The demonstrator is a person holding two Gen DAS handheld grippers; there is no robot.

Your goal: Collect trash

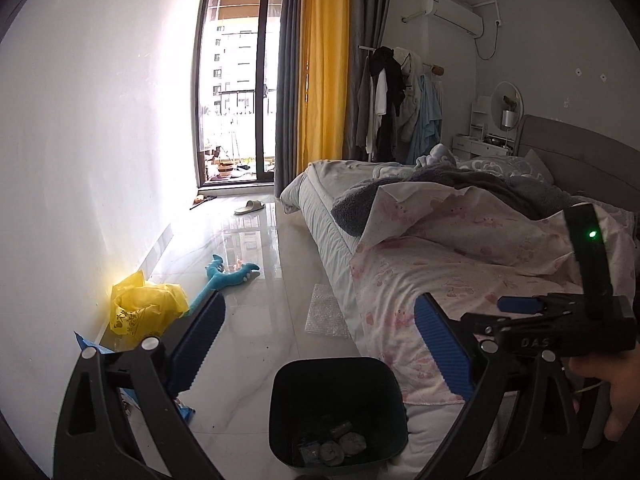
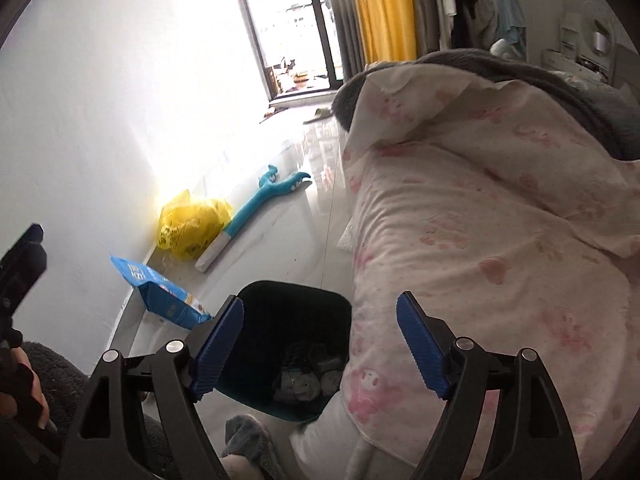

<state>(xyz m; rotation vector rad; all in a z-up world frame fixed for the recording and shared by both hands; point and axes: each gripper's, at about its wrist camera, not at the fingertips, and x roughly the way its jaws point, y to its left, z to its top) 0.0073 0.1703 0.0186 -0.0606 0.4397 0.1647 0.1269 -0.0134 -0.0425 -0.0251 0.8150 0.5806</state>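
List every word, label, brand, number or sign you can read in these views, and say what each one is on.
"DAS": pale letters on the body of the right gripper, seen from the left wrist view.
Blue packet by the wall: white characters and a picture, too blurred to read.
Yellow plastic bag: dark print and a round mark, too small to read.
Air conditioner: a small label, not legible.
Nothing else readable.
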